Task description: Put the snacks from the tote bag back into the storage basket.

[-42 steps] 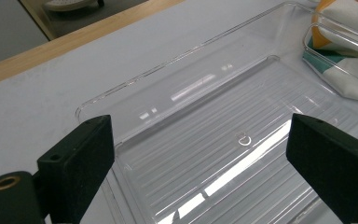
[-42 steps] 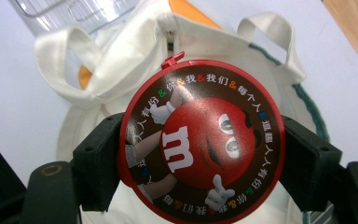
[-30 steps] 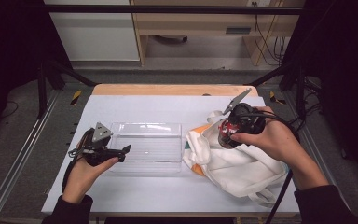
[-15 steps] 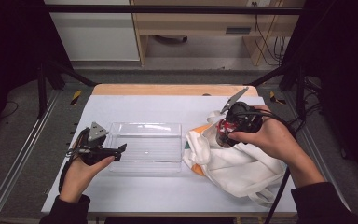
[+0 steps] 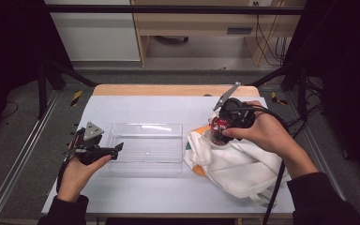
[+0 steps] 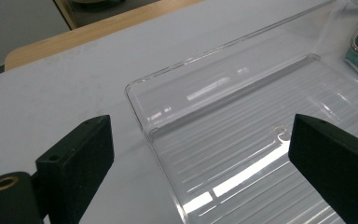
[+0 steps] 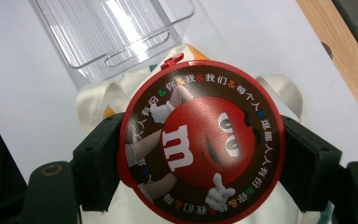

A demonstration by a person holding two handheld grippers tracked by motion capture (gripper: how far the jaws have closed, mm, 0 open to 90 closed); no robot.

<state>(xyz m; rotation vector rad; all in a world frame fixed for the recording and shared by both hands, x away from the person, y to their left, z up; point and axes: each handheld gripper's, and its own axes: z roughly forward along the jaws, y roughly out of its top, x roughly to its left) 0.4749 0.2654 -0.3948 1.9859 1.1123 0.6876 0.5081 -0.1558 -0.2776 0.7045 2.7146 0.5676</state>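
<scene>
Right claw pinching a round candy tin over the cloth bag

The right claw (image 7: 200,154) grips the candy tin (image 7: 200,142) by its rim, above the white cloth bag (image 5: 234,164) near the desk's right edge. The tin looks stiff, light and smooth-sided, so opposite rim edges are probably the safest hold. The left claw (image 6: 200,158) is spread wide, empty, at the clear plastic tray (image 5: 145,147) mid-desk.

White table (image 5: 136,105), clear plastic tray (image 5: 146,146), white cloth bag (image 5: 236,166) on it
</scene>
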